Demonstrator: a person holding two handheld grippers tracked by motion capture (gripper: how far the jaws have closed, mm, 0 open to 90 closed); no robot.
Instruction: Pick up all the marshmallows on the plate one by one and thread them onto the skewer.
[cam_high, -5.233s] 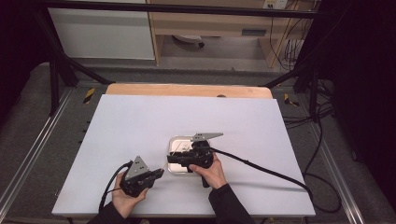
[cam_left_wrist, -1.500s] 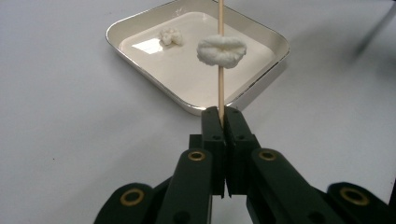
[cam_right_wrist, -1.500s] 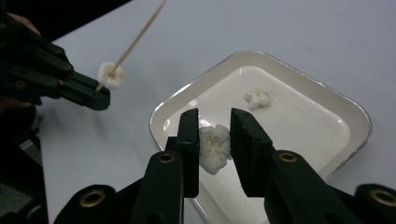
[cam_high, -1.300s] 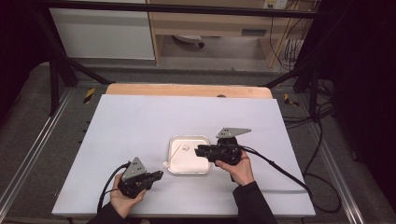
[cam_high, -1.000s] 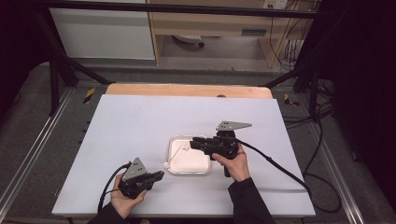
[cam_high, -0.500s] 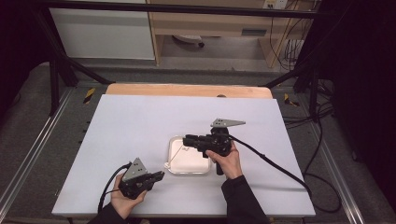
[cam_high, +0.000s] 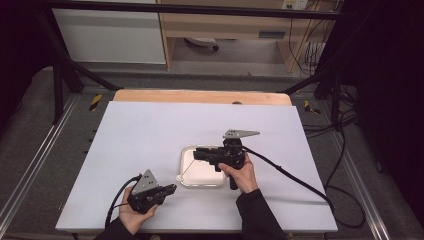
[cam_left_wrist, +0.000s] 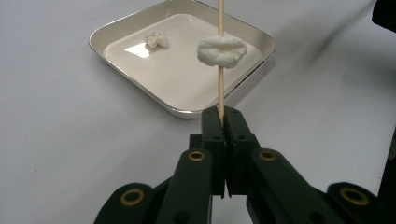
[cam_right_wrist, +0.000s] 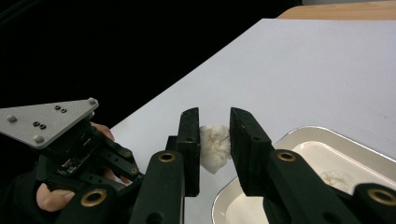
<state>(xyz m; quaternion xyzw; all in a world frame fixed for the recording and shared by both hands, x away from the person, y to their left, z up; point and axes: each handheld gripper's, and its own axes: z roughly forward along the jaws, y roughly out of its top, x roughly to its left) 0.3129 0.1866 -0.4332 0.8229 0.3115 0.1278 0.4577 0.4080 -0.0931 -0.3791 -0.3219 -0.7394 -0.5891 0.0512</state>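
Observation:
My left gripper (cam_left_wrist: 221, 114) is shut on the lower end of a thin wooden skewer (cam_left_wrist: 220, 88). The skewer stands upright and has a white marshmallow (cam_left_wrist: 222, 50) threaded on it. Behind it lies a shallow white square tray (cam_left_wrist: 243, 81) with a small marshmallow piece (cam_left_wrist: 156, 39) inside. My right gripper (cam_right_wrist: 214, 117) is shut on another white marshmallow (cam_right_wrist: 214, 145) and hovers over the tray's (cam_right_wrist: 261, 179) left edge. In the high view the left gripper (cam_high: 172, 188) rests near the table's front, and the right gripper (cam_high: 196, 153) points left above the tray (cam_high: 200, 177).
The tray sits on a white tabletop (cam_high: 150, 130) with a wooden strip (cam_high: 200, 96) along the far edge. The right gripper's black cable (cam_high: 290, 175) trails off to the right. Dark frame rails flank the table.
The right gripper has moved left from the tray's right side to above the tray, still with the marshmallow in it. The left gripper and skewer have stayed put.

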